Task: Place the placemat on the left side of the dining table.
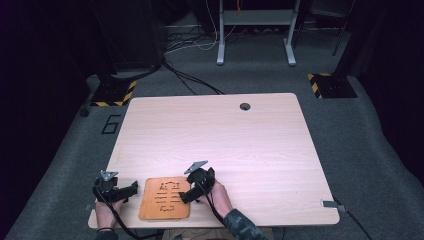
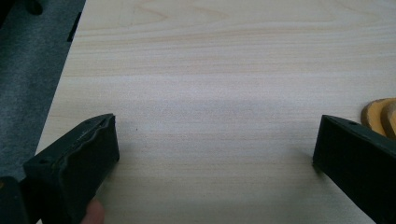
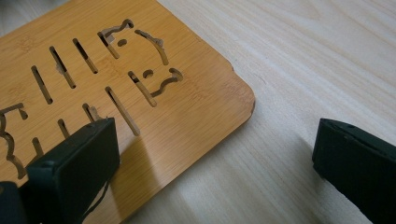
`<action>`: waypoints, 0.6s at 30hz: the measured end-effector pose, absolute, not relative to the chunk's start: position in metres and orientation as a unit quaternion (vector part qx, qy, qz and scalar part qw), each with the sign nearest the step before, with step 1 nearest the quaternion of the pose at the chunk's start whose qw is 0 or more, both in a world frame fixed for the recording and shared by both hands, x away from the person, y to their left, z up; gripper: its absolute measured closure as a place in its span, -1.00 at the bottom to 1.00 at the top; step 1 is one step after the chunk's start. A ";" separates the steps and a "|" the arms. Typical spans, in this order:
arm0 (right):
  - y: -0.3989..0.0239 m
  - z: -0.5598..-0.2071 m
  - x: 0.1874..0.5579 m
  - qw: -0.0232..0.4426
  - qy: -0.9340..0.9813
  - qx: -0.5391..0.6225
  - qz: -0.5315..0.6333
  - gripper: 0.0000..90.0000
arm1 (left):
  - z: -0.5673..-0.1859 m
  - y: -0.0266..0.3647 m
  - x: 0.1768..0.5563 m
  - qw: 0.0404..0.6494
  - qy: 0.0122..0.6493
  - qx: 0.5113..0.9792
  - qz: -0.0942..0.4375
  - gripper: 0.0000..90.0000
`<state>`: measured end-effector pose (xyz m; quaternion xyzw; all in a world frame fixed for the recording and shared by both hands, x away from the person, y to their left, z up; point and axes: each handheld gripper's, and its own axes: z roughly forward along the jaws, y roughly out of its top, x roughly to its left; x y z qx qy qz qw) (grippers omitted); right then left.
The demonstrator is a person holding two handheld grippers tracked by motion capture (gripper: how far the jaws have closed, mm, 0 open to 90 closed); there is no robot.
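While jaws gape: right gripper [image 3: 215, 154] straddles bamboo board [image 3: 187, 121] edge | left gripper [image 2: 215, 154] likewise apart

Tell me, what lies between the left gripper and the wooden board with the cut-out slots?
Nothing: in the high view, bare tabletop separates the left gripper from the wooden board. Its jaws stand open.

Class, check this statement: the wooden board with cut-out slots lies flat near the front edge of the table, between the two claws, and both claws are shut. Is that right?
Not quite. The wooden board does lie flat near the front edge of the table, between the left claw and right claw, but both claws are open. Each gripper view shows its two jaws standing wide apart.
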<state>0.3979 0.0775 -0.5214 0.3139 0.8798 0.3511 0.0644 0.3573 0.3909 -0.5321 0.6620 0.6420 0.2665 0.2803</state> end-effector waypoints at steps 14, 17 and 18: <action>0.064 -0.523 0.397 0.071 0.875 0.314 0.361 -1.00 | -0.532 0.391 0.357 0.282 0.643 0.660 0.267 -1.00; 0.062 -0.524 0.396 0.069 0.874 0.314 0.364 -1.00 | -0.532 0.391 0.357 0.282 0.643 0.660 0.267 -1.00; 0.061 -0.524 0.395 0.066 0.872 0.319 0.366 -1.00 | -0.532 0.391 0.357 0.282 0.643 0.660 0.267 -1.00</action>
